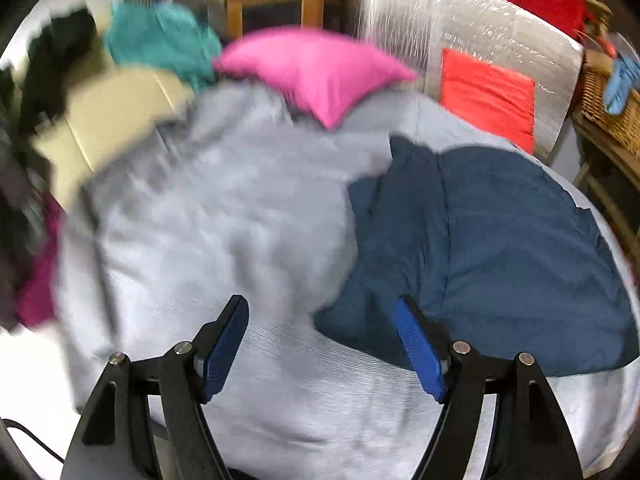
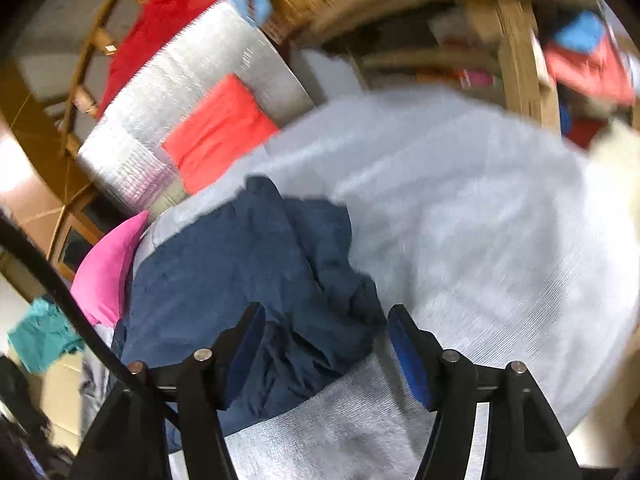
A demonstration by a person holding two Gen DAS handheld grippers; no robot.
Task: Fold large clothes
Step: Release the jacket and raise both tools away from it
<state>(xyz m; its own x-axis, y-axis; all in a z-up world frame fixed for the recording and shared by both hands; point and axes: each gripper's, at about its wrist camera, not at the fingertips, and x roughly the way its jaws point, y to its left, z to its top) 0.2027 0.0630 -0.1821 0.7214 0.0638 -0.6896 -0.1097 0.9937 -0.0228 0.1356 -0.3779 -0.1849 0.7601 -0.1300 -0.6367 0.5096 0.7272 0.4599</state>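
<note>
A dark blue garment [image 1: 500, 248] lies crumpled on a light grey cloth-covered surface [image 1: 208, 216]. It also shows in the right wrist view [image 2: 256, 264]. My left gripper [image 1: 322, 312] is open and empty, just above the grey cloth at the garment's near left edge. My right gripper [image 2: 326, 320] is open, its fingers either side of a bunched fold of the blue garment, not closed on it. Both views are motion-blurred.
A pink cushion [image 1: 320, 68], a teal garment [image 1: 160, 40] and dark clothes [image 1: 52, 64] lie at the far left. A folded coral garment [image 1: 488, 96] rests on a silver mat [image 1: 440, 20]. A wicker basket [image 1: 612, 108] and wooden shelves [image 2: 516, 52] stand right.
</note>
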